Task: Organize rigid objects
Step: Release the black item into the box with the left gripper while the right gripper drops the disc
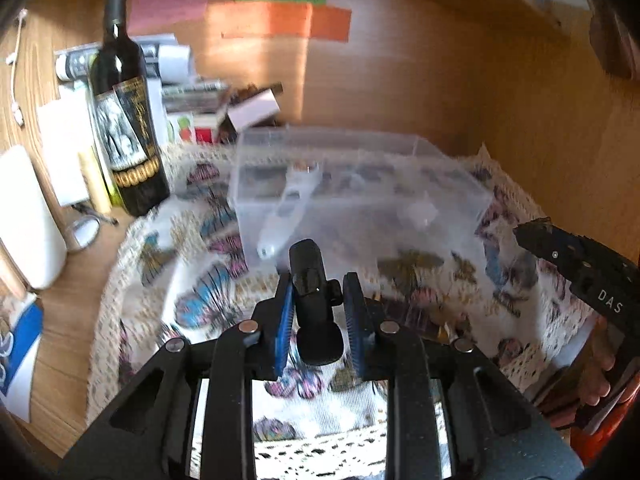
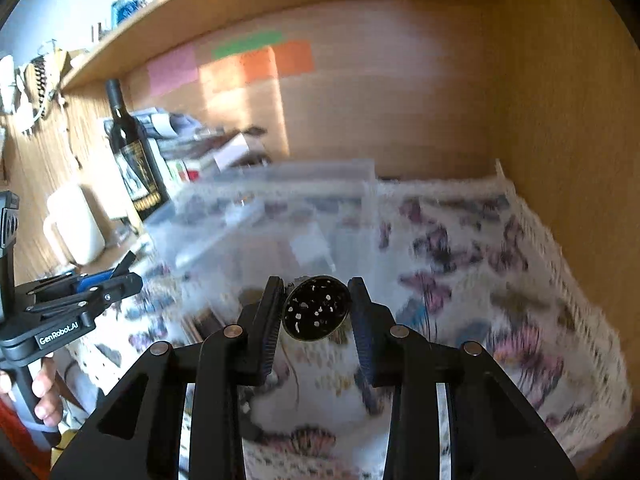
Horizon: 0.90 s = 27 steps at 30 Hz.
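The left tongs pinch a black cylindrical gadget above the butterfly cloth, just short of the clear plastic box. The right tongs are closed partway on a round perforated metal disc near the same box. Motion blur smears the box's contents; a white item inside is hard to identify

clear plastic box, glossy glass bottle, printed cloth, wooden desk
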### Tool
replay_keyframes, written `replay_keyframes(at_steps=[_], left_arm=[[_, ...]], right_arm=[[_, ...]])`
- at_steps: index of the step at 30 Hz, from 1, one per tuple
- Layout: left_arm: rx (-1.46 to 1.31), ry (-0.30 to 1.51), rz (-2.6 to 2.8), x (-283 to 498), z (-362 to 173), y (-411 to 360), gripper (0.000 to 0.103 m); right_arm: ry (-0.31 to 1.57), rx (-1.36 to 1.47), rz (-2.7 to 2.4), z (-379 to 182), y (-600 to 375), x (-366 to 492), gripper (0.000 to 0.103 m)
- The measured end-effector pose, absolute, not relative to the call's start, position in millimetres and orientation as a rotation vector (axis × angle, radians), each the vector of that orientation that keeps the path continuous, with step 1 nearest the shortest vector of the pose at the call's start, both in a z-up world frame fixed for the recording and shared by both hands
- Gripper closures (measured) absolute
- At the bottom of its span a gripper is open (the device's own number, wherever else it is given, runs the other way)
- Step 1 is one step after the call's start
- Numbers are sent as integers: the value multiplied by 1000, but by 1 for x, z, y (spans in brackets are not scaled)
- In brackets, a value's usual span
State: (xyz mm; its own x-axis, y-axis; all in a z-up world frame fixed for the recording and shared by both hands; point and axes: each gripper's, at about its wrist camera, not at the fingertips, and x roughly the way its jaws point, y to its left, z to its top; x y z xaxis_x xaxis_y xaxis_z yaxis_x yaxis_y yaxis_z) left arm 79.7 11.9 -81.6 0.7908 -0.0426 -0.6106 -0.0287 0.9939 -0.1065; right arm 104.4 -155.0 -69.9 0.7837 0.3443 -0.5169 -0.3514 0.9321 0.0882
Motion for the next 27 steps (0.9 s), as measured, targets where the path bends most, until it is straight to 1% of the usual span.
replay_keyframes(at_steps=[10, 16, 22, 27], left_arm=[[-106, 552, 3, 97, -40, 27, 79], [-105, 532, -3, 115, -23, 34, 79], [-87, 536, -10, 135, -16, 33, 79], [-69, 573, -15, 156, -24, 29, 79]], right_arm=[[428, -30, 410, -30, -137, 124, 73], [371, -38, 431, -10, -126, 136, 73], [369, -44, 439, -5, -114, 156, 73], [437, -37, 458, -20, -104, 180, 73]])
